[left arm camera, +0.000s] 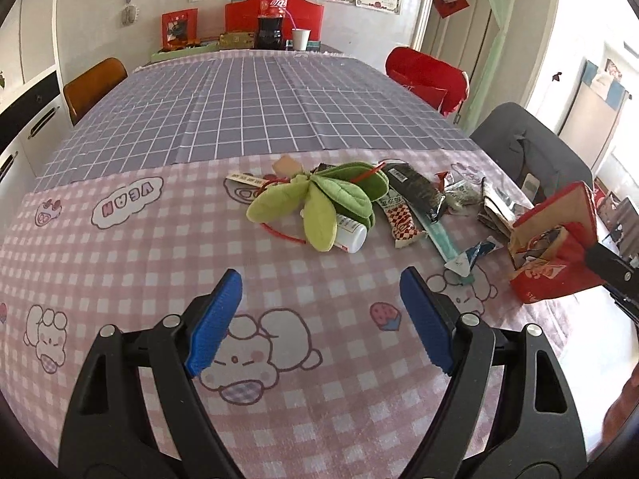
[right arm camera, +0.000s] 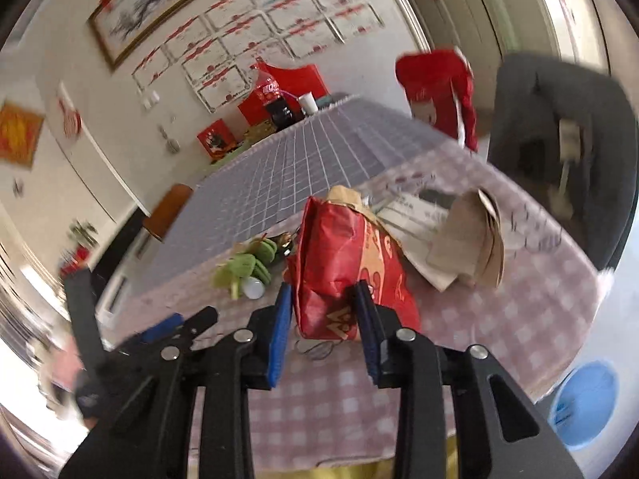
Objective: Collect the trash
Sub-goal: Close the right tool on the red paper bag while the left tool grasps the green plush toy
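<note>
My right gripper (right arm camera: 323, 311) is shut on a crumpled red paper bag (right arm camera: 343, 255) and holds it above the pink checked tablecloth (right arm camera: 519, 311); the bag also shows at the right of the left wrist view (left arm camera: 555, 255). My left gripper (left arm camera: 321, 311) is open and empty, low over the cloth, short of the trash pile. The pile holds a green plush toy (left arm camera: 319, 199), a small white bottle (left arm camera: 351, 235), a red-and-white wrapper (left arm camera: 403, 219), a dark snack packet (left arm camera: 415, 191), a teal wrapper (left arm camera: 467, 255) and folded brown paper (left arm camera: 495, 211).
A cola bottle (left arm camera: 272, 12) and a white cup (left arm camera: 300, 38) stand at the table's far end. A red chair (left arm camera: 427, 76), a grey chair (left arm camera: 527, 147) and a brown chair (left arm camera: 94, 88) surround the table. A blue bin (right arm camera: 583, 403) sits on the floor at the right.
</note>
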